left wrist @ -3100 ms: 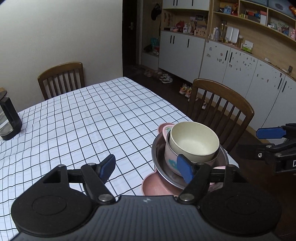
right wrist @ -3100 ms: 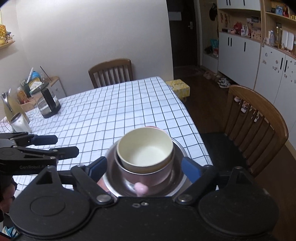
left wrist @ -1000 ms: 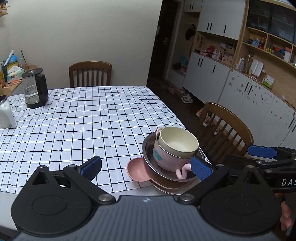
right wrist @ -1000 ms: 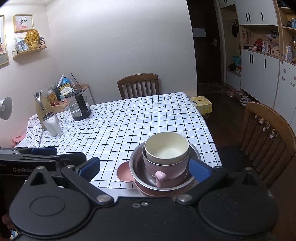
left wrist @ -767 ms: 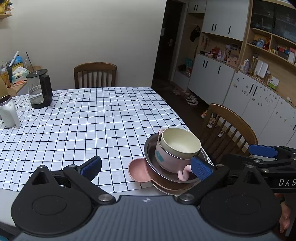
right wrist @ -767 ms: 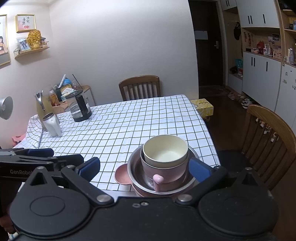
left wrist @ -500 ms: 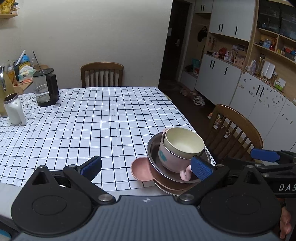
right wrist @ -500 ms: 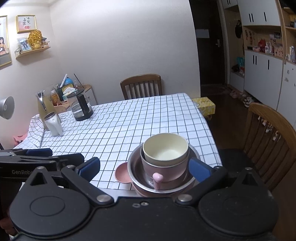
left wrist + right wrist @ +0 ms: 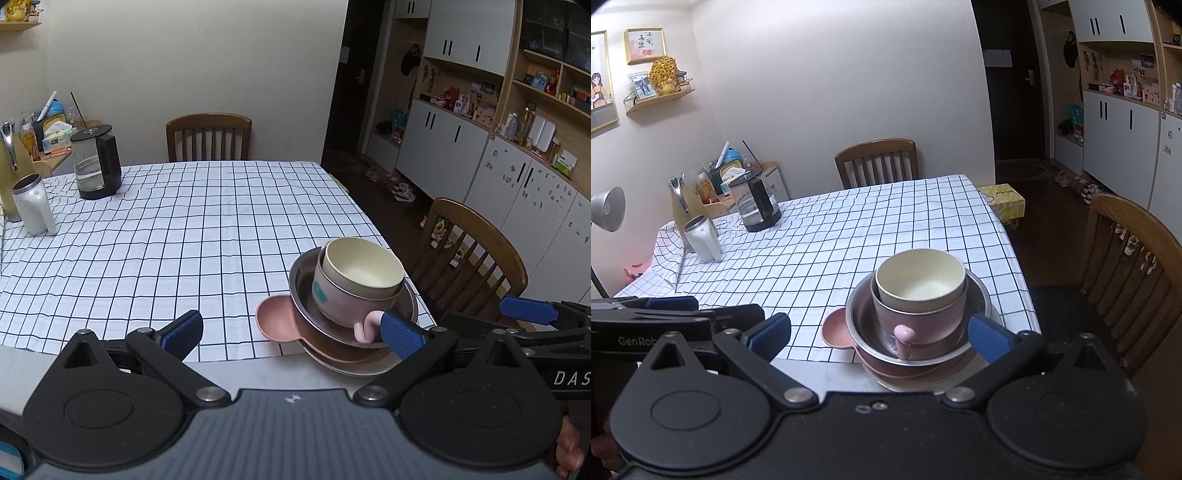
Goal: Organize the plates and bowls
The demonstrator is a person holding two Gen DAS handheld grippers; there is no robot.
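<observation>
A stack of dishes stands at the table's near right corner. A cream bowl sits inside a pink handled cup, inside a steel bowl, on pink plates. My left gripper is open and empty, short of the stack. My right gripper is open and empty, its fingers spread wide just before the stack. The right gripper also shows at the right of the left wrist view.
A checked tablecloth covers the table. A glass kettle and a white jug stand at the far left. Wooden chairs stand at the far end and the right side.
Both grippers have drawn back and up from the stack, so more of the table and room shows. The stack has not moved. Both grippers stay open.
</observation>
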